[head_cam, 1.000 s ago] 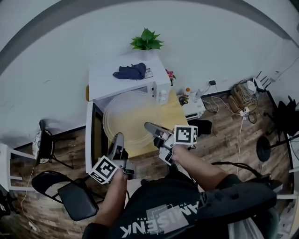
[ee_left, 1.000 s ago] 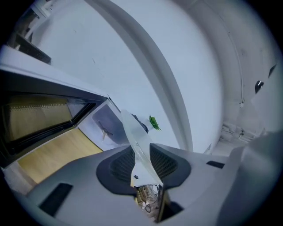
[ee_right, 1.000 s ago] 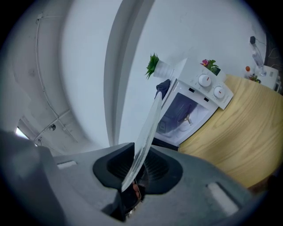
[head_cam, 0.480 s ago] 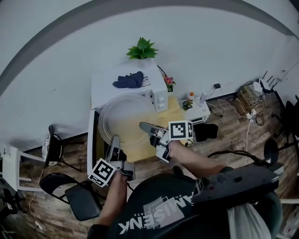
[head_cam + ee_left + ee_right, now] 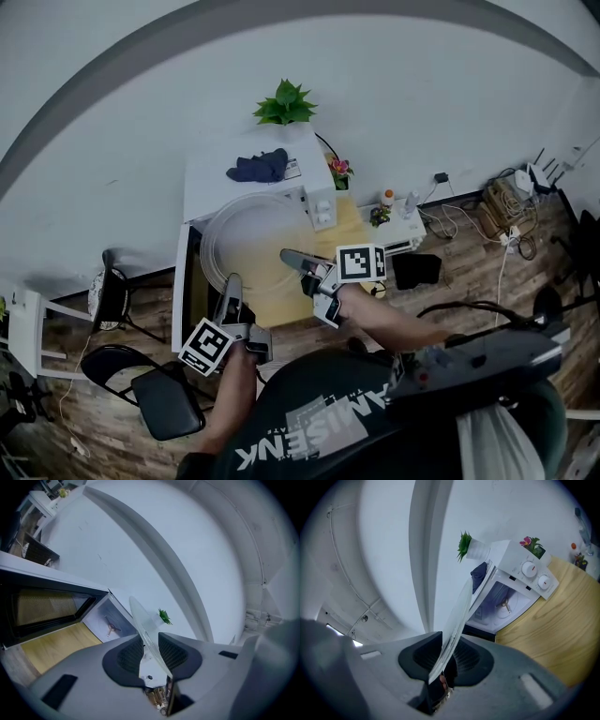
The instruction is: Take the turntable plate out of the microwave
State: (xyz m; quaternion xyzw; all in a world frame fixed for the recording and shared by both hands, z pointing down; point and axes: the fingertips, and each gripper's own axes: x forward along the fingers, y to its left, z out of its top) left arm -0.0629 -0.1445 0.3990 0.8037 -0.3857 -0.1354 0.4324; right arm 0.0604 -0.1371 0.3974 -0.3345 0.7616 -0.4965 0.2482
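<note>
Held the glass turntable plate [image 5: 251, 246] up between two grips, outside the microwave [image 5: 211, 173], in front of its open cavity and over the wooden tabletop [image 5: 352, 234]. Clamped the left hand-held gripper [image 5: 231, 284] on the plate's near-left rim, jaws narrow, dark ribbed pads pressed on both faces of the glass [image 5: 140, 620]. Clamped the right hand-held gripper [image 5: 287, 255] likewise on the near-right rim, jaws narrower, with the plate seen edge-on between the pads [image 5: 457, 620]. Kept the plate tilted rather than flat. Left the microwave door [image 5: 180, 291] swung wide to the left. Saw through both gripper views into the cavity, with the three-armed turntable hub [image 5: 505, 604] exposed on its floor. Noted a dark blue cloth [image 5: 259, 166] on the microwave's top, a potted plant [image 5: 284, 103] behind it, two control knobs [image 5: 529, 569] on its front panel, and a black chair [image 5: 159, 398] on the floor at lower left.
</note>
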